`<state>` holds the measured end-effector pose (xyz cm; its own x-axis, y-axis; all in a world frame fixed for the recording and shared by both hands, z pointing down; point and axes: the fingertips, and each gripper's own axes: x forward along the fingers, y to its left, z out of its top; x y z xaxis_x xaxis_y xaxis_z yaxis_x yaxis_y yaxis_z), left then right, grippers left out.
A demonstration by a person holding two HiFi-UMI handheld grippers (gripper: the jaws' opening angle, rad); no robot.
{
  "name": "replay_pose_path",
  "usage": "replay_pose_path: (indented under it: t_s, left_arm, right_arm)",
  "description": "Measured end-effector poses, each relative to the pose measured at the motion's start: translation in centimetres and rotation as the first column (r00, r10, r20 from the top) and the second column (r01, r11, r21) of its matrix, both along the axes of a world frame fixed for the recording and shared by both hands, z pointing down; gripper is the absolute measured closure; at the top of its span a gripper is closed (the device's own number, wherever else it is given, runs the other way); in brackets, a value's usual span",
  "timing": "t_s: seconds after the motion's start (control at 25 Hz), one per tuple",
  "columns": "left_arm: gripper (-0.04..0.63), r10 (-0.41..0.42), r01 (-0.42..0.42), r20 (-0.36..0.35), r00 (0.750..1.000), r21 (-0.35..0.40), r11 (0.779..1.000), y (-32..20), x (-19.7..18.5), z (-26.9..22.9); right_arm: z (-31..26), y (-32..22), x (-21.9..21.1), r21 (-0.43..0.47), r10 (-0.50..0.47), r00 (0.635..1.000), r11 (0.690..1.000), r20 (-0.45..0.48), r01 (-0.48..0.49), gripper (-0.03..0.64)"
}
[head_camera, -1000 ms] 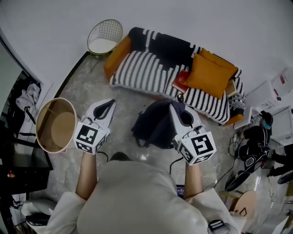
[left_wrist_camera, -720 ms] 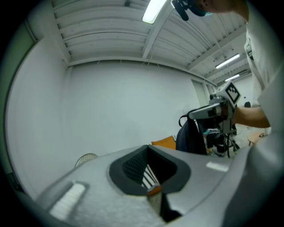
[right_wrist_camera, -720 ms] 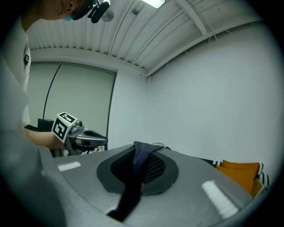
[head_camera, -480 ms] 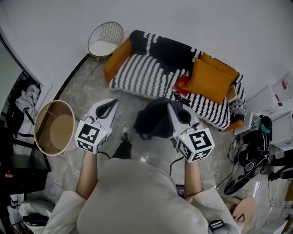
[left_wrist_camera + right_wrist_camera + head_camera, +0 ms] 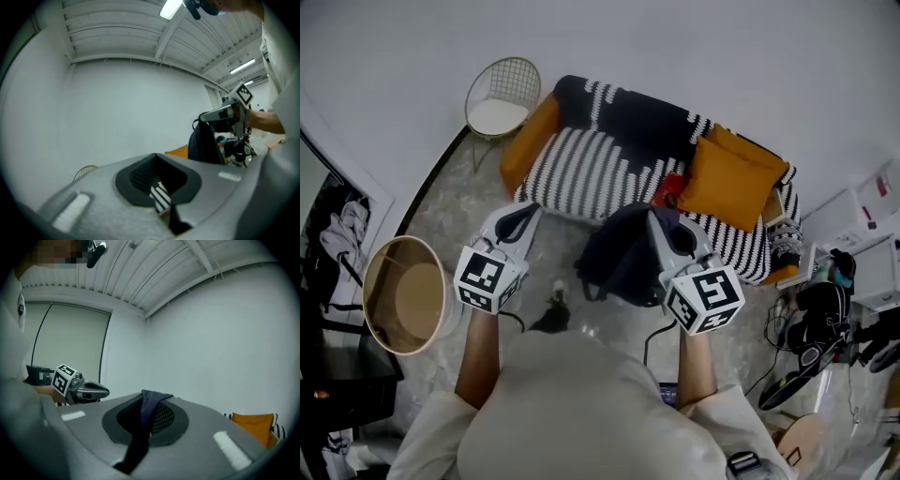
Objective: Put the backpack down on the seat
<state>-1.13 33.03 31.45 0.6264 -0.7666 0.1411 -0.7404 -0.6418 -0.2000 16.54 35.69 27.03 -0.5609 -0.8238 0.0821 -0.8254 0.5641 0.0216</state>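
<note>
"Where was there room on the sofa (image 5: 528, 141)?"

"On the left half of its seat. Only the striped blanket (image 5: 581, 167) lay there."

"And the right end?"

"Full. A big orange cushion (image 5: 727, 178) sat there, with a red thing (image 5: 668, 190) just beside it."

"Could a hand reach the front edge?"

"Yes, over open floor (image 5: 459, 211). But the hanging backpack (image 5: 619, 253) blocked the middle. A wire chair (image 5: 499, 94) stood by the left end, and a round tub (image 5: 403, 295) sat nearer, at the left."
</note>
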Motion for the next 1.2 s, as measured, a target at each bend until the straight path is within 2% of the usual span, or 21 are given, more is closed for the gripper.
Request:
replay_pose_path:
  t_s: [0.2,0.56,0.92,1.2]
  left_arm:
    - [0.594,0.014,-0.014,-0.005,1.000,0.000,1.000,-7.3,-1.3,-1.0]
    - [0.594,0.040,-0.040,0.002,0.999,-0.033,0.999,-18.9,-3.0,-0.5]
    - [0.594,0.055,-0.055,-0.006,0.998,-0.053,0.997,-28.7,-6.1,0.3]
    - [0.594,0.066,-0.066,-0.002,0.998,-0.072,0.995,-33.7,-7.8,1.5]
  right_arm:
    - [-0.5,-6.4,-2.3,0.003,-0.029,0.999,1.000,-0.016,0.029,0.612]
    - [-0.8,-18.0,-4.0,-0.038,-0.012,0.999,0.999,0.039,0.013,0.612]
    - [-0.6,-28.3,-6.9,-0.050,0.018,1.000,0.999,0.024,-0.017,0.612]
    - [0.4,-33.3,-8.3,-0.081,0.044,0.999,0.996,0.025,-0.042,0.612]
